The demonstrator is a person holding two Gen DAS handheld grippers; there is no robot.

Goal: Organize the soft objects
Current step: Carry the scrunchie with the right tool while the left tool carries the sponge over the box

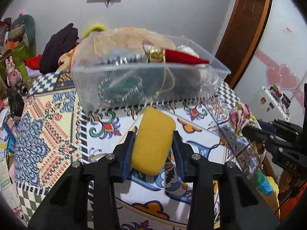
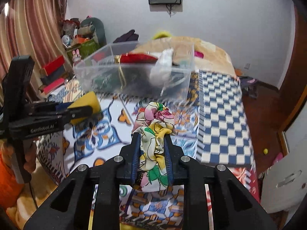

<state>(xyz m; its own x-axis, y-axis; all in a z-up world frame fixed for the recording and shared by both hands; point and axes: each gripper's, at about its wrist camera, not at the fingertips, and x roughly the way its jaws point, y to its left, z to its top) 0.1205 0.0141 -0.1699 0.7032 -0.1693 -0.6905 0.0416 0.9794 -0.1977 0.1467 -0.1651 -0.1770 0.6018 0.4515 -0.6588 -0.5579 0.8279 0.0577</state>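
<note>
My left gripper [image 1: 153,136] is shut on a yellow sponge [image 1: 153,140] and holds it above the patterned cloth, short of a clear plastic box [image 1: 149,80]. The box holds a red soft item [image 1: 184,57], green fabric with beads [image 1: 120,90] and a white soft piece [image 2: 163,67]. My right gripper [image 2: 151,136] is shut on a floral fabric scrunchie [image 2: 153,130], in front of the box [image 2: 134,72]. The left gripper with the sponge [image 2: 84,103] shows at the left of the right wrist view. The right gripper with the scrunchie [image 1: 239,117] shows at the right of the left wrist view.
A patterned cloth [image 1: 48,126] covers the surface, with a blue checkered part [image 2: 220,118] on the right. Clutter and boxes [image 2: 55,71] stand at the far left. A dark garment [image 1: 57,49] and a tan blanket [image 2: 211,53] lie behind the box. A wooden door frame [image 1: 243,28] stands at the right.
</note>
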